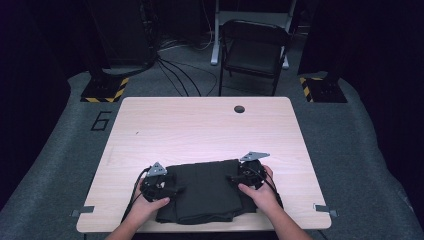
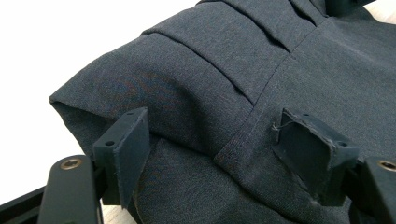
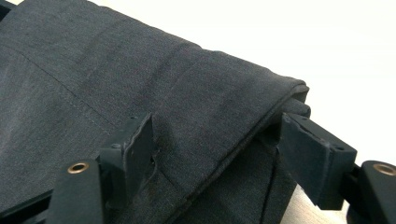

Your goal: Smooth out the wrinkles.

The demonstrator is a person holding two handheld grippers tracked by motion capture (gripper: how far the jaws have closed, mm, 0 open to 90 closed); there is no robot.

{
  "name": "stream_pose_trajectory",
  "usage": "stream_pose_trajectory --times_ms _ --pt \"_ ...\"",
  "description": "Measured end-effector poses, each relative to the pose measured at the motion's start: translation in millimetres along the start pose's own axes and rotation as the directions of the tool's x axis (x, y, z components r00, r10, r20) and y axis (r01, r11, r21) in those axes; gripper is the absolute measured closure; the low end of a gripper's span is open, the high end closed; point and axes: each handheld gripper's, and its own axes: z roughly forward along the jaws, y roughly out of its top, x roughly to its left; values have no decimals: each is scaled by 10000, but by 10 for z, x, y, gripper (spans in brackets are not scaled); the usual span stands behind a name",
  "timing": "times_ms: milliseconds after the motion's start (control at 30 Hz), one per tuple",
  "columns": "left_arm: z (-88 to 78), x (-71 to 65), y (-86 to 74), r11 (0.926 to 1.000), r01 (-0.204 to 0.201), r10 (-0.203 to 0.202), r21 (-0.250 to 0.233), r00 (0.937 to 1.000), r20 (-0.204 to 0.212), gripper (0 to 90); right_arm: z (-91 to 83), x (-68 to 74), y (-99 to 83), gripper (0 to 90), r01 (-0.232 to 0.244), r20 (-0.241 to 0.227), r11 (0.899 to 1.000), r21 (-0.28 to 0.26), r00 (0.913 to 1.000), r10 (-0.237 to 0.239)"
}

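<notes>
My left gripper (image 1: 172,189) sits at the left edge of the folded dark garment (image 1: 207,190), which lies on the near part of the wooden table (image 1: 200,125), just in front of me. In the left gripper view my jaws stand wide apart, one on each side of a stitched seam (image 2: 252,126), with cloth bulging up between them; the pads (image 2: 126,144) do not press on it. Pleated folds run across the fabric beyond.

My right gripper (image 1: 235,177) is at the garment's right edge, near its far corner. In the right gripper view those jaws also stand wide, straddling the folded edge (image 3: 261,126) where the layers stack up; the left pad (image 3: 135,144) seems to touch the cloth, but nothing is pinched.
</notes>
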Motion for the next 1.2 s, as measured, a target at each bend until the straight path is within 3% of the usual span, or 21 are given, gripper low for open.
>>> stream_pose_trajectory --times_ms 333,400,600,733,833,933,1000,1033,1200 --pt "32 -11 -81 9990 448 -447 -80 9989 133 231 4 -22 -3 268 118 -123 9999 -1 9999 -118" --pt "37 -18 -81 9993 369 -369 -16 9992 134 228 8 -29 -7 269 157 -119 9999 20 9998 -157" --pt "53 27 -28 9992 353 -359 166 9985 410 216 47 -35 -33 285 -237 -332 9994 241 9991 245" --pt "71 29 0 9984 556 -558 61 9967 592 211 70 -43 -45 304 -471 -515 9981 397 9975 491" --pt "83 34 13 9986 519 -522 57 9966 633 216 81 -43 -47 338 -464 -652 9981 411 9967 491" --pt "79 40 23 9980 638 -636 -30 9965 548 279 92 -38 -42 384 -152 -746 9995 275 9971 172" --pt "58 58 30 9982 601 -597 -79 9972 457 349 81 -20 -40 458 -313 -922 9987 412 9951 350" --pt "54 55 31 9969 772 -764 -158 9960 459 383 83 -14 -40 490 -364 -1032 9984 441 9938 408" --pt "48 27 25 9958 827 -808 -383 9955 498 497 89 -3 -33 616 -174 -1325 9989 442 9909 231"
